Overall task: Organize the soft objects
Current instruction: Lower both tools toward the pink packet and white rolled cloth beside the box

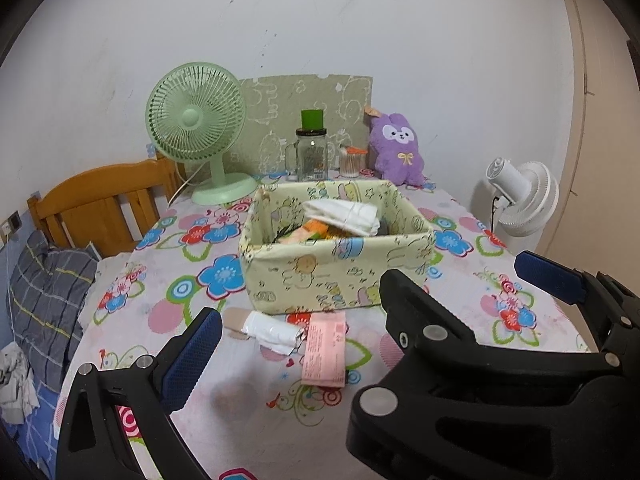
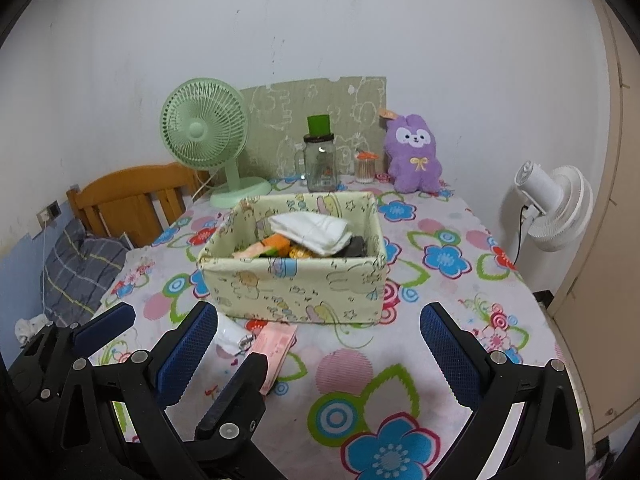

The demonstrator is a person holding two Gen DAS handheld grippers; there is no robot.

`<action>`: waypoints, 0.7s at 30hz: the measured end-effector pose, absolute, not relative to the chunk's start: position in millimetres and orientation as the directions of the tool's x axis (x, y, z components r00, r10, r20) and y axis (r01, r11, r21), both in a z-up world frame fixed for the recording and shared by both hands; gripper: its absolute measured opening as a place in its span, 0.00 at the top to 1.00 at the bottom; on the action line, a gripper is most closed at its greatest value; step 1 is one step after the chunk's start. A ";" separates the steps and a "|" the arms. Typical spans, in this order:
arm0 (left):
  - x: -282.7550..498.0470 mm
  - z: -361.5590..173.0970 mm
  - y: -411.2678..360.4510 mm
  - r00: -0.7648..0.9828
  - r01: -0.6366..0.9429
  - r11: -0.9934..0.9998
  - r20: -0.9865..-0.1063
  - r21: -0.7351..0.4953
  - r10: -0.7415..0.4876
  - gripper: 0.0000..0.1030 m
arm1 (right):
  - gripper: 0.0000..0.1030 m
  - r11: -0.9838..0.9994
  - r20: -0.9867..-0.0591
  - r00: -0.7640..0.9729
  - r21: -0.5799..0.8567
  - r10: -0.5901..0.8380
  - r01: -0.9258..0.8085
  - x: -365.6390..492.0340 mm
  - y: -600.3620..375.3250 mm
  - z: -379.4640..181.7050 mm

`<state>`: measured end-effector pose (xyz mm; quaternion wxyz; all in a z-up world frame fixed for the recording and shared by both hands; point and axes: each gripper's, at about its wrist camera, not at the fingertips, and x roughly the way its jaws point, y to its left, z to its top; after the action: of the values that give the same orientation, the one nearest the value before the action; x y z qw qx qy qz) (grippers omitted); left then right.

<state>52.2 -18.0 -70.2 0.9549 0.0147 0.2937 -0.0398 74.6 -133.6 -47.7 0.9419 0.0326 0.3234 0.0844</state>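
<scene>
Pale yellow cartoon-print fabric storage box (image 2: 296, 280) mid-table on flowered tablecloth (image 2: 440, 360), folded white cloth (image 2: 310, 230) lying on top inside, white roll (image 1: 276, 330) and pink slip (image 1: 325, 350) before it, left gripper (image 1: 368, 296) and right gripper (image 2: 320, 344) both spread wide, empty

Behind your table (image 1: 460, 332), a green fan (image 1: 196, 120) stands left of the glass jar (image 1: 311, 156). Right of that jar you see a cotton-swab cup (image 1: 353, 162); a white fan (image 1: 524, 200) stands off the table's right edge.
</scene>
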 end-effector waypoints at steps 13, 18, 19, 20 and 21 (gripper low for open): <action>56.4 -107.7 0.6 0.788 0.068 0.998 -0.613 -0.009 -0.059 0.01 | 0.01 0.980 -0.662 0.722 0.131 0.198 -0.149 80.3 -115.8 -86.7; 60.5 -121.2 9.5 0.770 0.052 0.999 -0.637 -0.001 -0.041 0.02 | 0.01 0.978 -0.695 0.689 0.139 0.208 -0.155 88.3 -106.4 -104.4; 61.6 -123.5 11.2 0.766 0.050 0.999 -0.642 0.000 -0.038 0.03 | 0.01 0.978 -0.701 0.681 0.143 0.209 -0.153 90.2 -105.1 -108.0; 62.7 -125.8 12.9 0.761 0.046 0.999 -0.648 0.003 -0.033 0.04 | 0.01 0.977 -0.706 0.676 0.146 0.211 -0.153 91.5 -104.6 -111.3; 63.2 -127.9 14.9 0.758 0.042 0.999 -0.651 0.005 -0.029 0.05 | 0.01 0.978 -0.713 0.669 0.148 0.210 -0.149 93.6 -103.9 -114.9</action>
<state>63.2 14.9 -127.9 0.9376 0.0099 0.3472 -0.0190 93.6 -103.9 -114.9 0.9126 0.0386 0.3949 0.0984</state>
